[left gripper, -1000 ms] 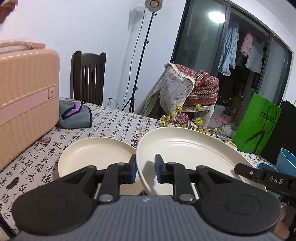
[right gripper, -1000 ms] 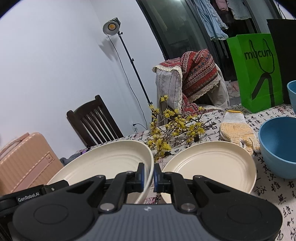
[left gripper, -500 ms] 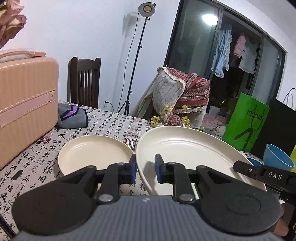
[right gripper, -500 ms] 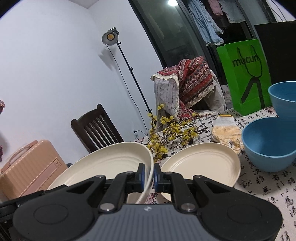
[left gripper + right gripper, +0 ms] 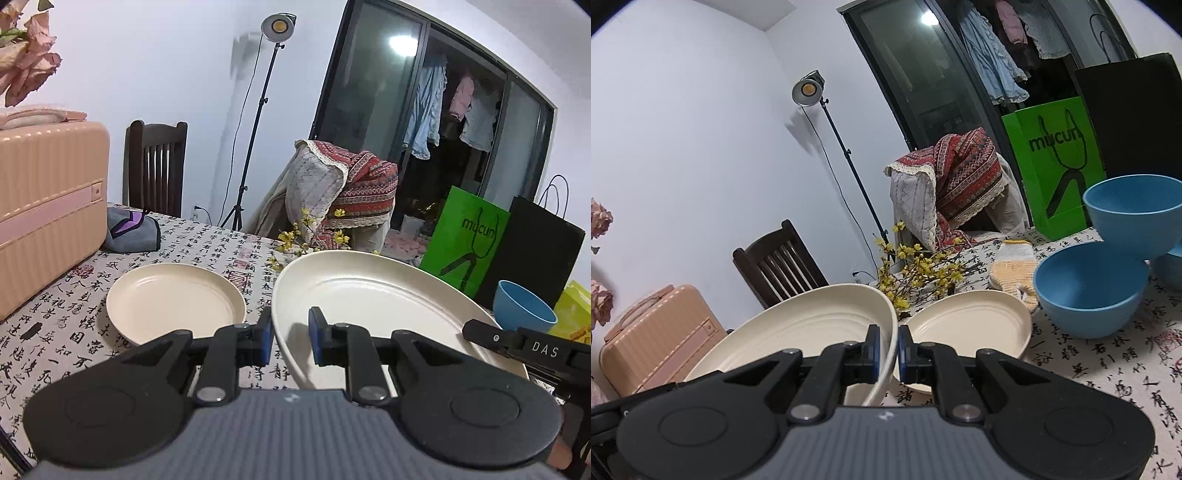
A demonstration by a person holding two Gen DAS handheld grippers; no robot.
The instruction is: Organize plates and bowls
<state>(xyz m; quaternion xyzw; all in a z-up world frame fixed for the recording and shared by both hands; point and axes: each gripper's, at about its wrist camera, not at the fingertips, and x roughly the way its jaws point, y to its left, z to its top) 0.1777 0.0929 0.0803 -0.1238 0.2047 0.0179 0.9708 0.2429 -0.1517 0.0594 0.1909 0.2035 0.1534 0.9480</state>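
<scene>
A large cream plate (image 5: 369, 306) is held off the table by both grippers. My left gripper (image 5: 291, 339) is shut on its left rim. My right gripper (image 5: 888, 347) is shut on its right rim, and the same plate (image 5: 812, 325) fills the lower left of the right wrist view. Two smaller cream plates lie on the tablecloth: one (image 5: 173, 302) left of the held plate, the other (image 5: 967, 321) right of it. A blue bowl (image 5: 1089, 291) stands beyond that plate, and another blue bowl (image 5: 1134, 218) sits on a third at the right edge.
A pink suitcase (image 5: 48, 206) stands on the table's left side with a grey pouch (image 5: 133, 229) beside it. Yellow flower twigs (image 5: 916, 273) and a knitted glove (image 5: 1015, 269) lie behind the plates. A green bag (image 5: 461, 236) and a black bag stand at the far right.
Both grippers, still shut on the large plate, have drawn back from the far side. More of the table shows, and the blue bowls have come further into the right wrist view.
</scene>
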